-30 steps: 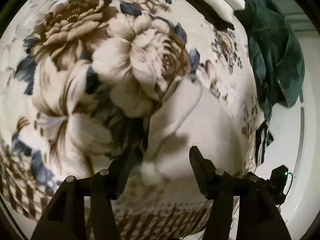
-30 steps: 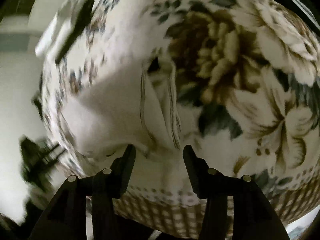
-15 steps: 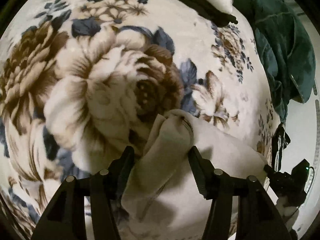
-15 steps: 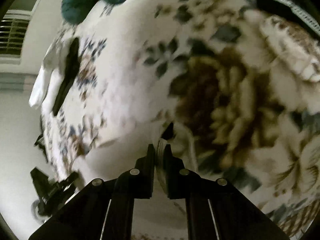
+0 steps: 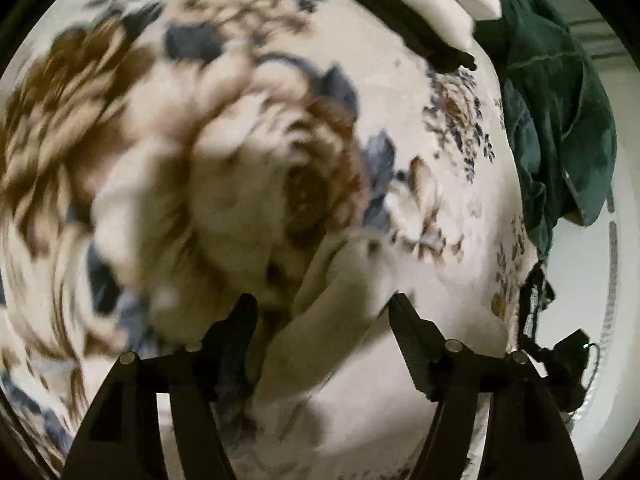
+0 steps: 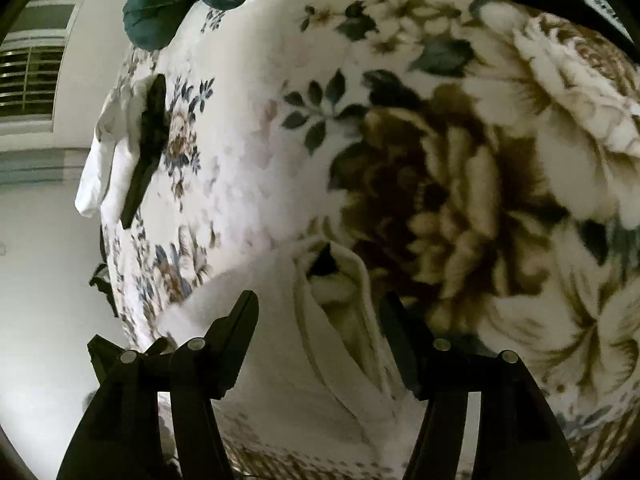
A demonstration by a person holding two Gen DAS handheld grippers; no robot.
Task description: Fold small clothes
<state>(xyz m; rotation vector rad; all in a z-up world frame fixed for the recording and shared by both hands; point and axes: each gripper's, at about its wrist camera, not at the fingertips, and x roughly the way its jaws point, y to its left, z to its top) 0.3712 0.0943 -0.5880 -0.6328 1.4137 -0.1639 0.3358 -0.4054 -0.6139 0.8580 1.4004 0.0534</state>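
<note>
A small white garment (image 5: 340, 344) lies on a floral blanket (image 5: 200, 160). In the left wrist view my left gripper (image 5: 323, 312) is open, its jaws apart on either side of a raised fold of the garment. In the right wrist view my right gripper (image 6: 318, 312) is open too, with the garment's hemmed edge (image 6: 340, 320) lying loose between the jaws. The view is blurred on the left side.
A dark green cloth (image 5: 560, 120) is heaped at the blanket's far edge, also in the right wrist view (image 6: 168, 0). Folded white and black items (image 6: 128, 148) lie on the blanket's far side. A black device (image 5: 568, 364) sits past the blanket's edge.
My right gripper, shut on the garment's edge half a second ago, has opened and let it go. My left gripper stays open around the fold and has shifted slightly.
</note>
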